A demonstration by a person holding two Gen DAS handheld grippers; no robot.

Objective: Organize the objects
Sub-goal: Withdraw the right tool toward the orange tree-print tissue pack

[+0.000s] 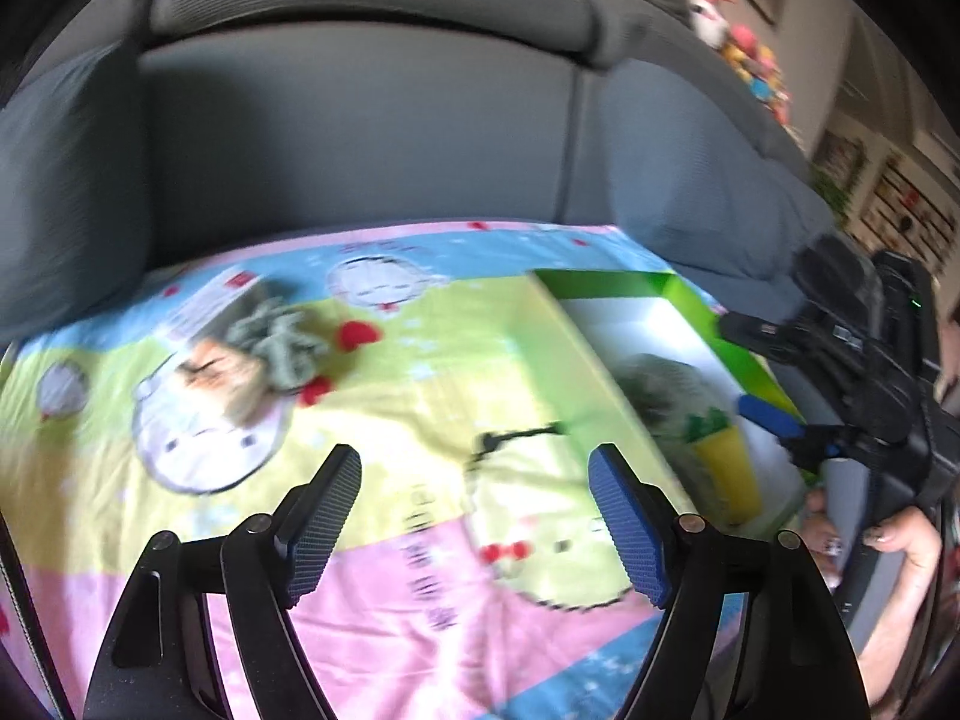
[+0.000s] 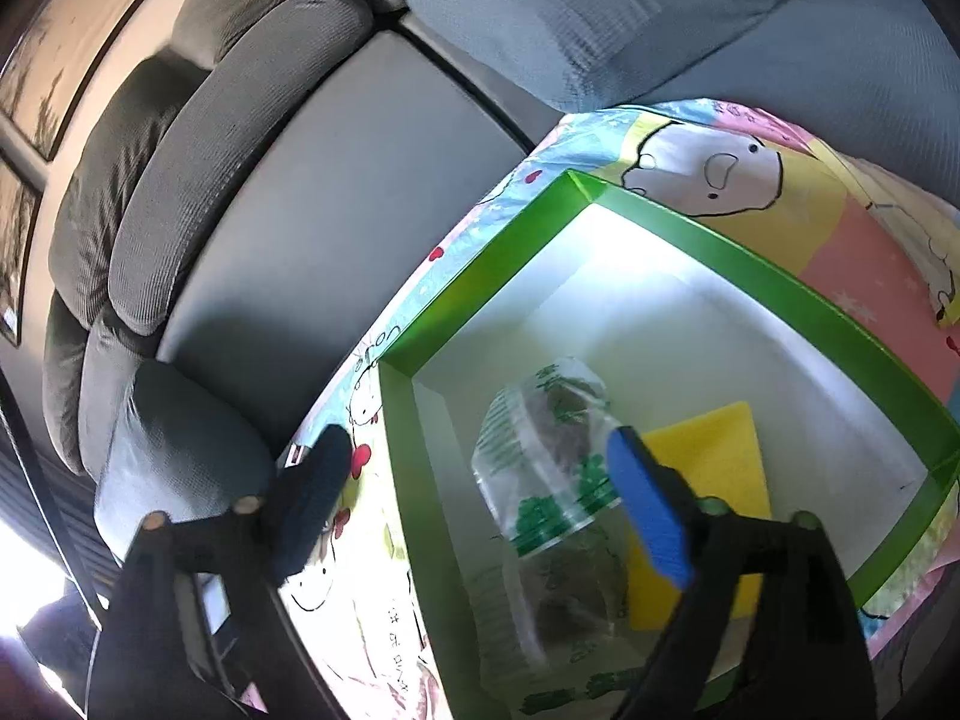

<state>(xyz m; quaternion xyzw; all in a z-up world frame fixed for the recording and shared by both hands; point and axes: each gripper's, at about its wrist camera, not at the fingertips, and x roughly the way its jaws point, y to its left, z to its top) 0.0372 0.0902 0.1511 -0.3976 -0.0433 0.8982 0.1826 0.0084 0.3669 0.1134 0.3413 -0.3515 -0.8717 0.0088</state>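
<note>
A green-walled box (image 2: 480,276) with a white floor stands on a cartoon-print blanket (image 1: 420,396). In it lie a clear packet printed in green (image 2: 546,456) with dark scourers inside, and a yellow sponge (image 2: 714,456). My right gripper (image 2: 480,498) hangs open above the box's near-left wall, nothing between its fingers. The box (image 1: 606,285) also shows at the right of the left wrist view. Over the blanket my left gripper (image 1: 474,516) is open and empty. Further off on the blanket lie a packaged brown scrubber (image 1: 213,369) and a grey-green knitted cloth (image 1: 282,342).
A grey sofa (image 1: 360,138) backs the blanket, with blue-grey cushions (image 2: 180,450) at either side. The right gripper's black body (image 1: 864,360) and a hand (image 1: 900,540) sit at the right edge of the left wrist view. Colourful toys (image 1: 750,60) lie on the sofa's far end.
</note>
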